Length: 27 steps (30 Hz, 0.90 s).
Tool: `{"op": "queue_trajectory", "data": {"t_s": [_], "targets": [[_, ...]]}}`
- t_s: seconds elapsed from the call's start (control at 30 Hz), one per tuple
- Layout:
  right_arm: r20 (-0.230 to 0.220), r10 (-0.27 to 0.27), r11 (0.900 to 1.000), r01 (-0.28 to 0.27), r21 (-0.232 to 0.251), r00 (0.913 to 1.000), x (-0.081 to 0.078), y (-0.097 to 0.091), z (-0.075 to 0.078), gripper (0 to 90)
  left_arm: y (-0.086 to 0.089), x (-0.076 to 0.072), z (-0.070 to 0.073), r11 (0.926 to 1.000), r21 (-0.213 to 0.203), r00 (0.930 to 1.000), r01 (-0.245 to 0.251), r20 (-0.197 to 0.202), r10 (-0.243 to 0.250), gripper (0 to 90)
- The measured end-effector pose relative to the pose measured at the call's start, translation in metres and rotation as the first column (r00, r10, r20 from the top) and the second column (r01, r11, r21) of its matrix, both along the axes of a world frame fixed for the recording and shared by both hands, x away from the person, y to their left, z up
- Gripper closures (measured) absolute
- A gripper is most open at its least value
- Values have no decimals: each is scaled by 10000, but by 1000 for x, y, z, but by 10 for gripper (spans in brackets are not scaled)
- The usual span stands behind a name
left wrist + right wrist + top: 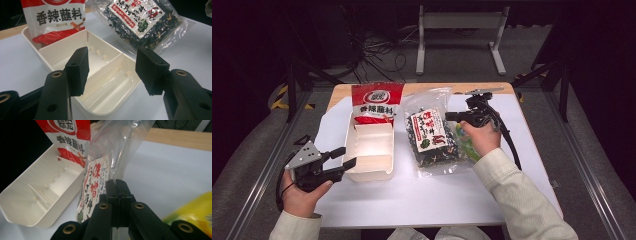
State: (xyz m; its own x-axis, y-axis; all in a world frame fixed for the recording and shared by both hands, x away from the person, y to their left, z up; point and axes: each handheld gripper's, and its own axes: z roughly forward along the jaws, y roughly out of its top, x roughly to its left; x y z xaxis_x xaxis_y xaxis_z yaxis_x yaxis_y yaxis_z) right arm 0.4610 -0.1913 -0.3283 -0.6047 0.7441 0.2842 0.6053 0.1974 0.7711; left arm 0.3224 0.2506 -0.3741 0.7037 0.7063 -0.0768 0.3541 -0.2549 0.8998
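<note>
At the desk's [377,200] left edge, the left gripper [343,161] lies level in its hand, jaws about half open with nothing between them, pointed at the near end of the white tray [371,150]; a red sauce packet [377,102] leans in the tray's far end; just right of the tray lies a clear bag of dried seaweed [432,132]; the right gripper [451,116] has its jaws clamped on the bag's clear top edge [120,150]; a green-yellow packet [466,142] lies under the right hand.
</note>
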Motion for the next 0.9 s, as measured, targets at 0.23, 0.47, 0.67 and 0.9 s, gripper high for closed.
{"op": "queue_trajectory", "data": {"t_s": [0.23,0.47,0.67,0.9], "targets": [[760,242,9993,-263,262,9968,-24,-5,18,899,-11,6,-1,9992,-3,9992,390,-74,-390,446],[1754,443,9973,-539,500,9835,-49,-14,36,899,-27,12,-1,9963,-109,9964,847,-98,-848,430],[2750,774,9932,-983,630,9583,-75,-23,52,900,-43,21,-2,9900,-398,9904,1352,-240,-1363,412],[3646,1252,9848,-1603,675,9227,-96,-16,58,900,-66,28,0,9767,-829,9796,1981,-176,-2002,385]]}}
